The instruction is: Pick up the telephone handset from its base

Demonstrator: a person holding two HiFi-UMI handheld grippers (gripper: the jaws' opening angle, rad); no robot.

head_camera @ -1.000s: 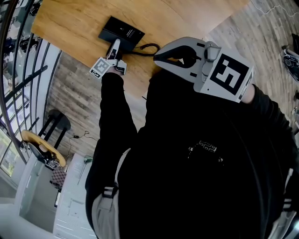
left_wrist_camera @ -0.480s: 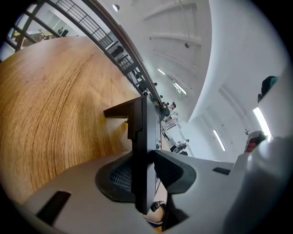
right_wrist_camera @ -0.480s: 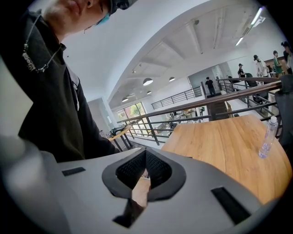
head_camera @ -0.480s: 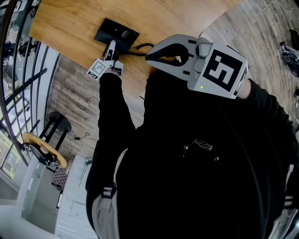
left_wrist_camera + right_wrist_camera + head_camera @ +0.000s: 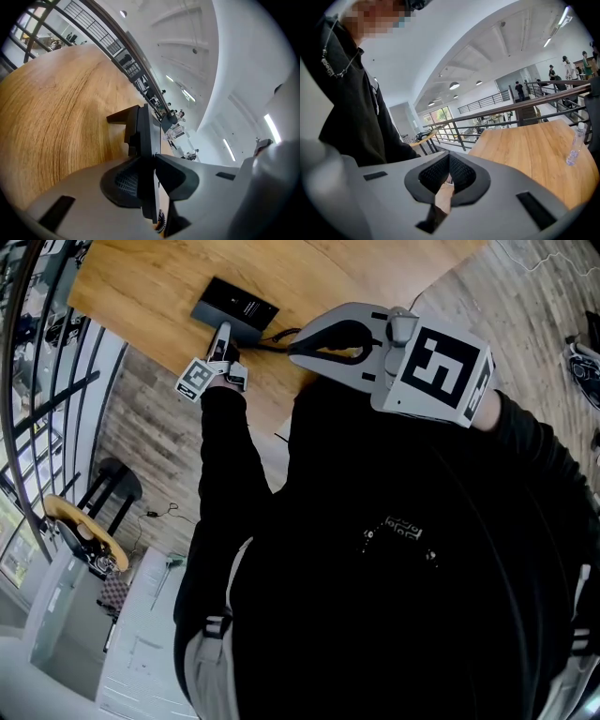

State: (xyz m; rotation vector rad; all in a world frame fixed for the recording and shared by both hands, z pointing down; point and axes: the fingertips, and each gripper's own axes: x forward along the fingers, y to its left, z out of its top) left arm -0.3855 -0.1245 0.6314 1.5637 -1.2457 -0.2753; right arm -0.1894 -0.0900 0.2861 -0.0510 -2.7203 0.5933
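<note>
The black telephone lies on the wooden table with its cord trailing right. My left gripper reaches its near edge. In the left gripper view the black handset stands edge-on between the jaws, both grey pads lie against it, and the jaws are closing. My left gripper points along it, with part of the base beyond. My right gripper hovers near the table edge by the cord, shut with nothing in it.
A clear plastic bottle stands on the table at the right. A metal railing runs behind the table. Below the table edge lie plank floor, a chair and a white cabinet.
The head view has shifted slightly. The left gripper stays at the phone's near edge and the right gripper holds its place by the cord.
</note>
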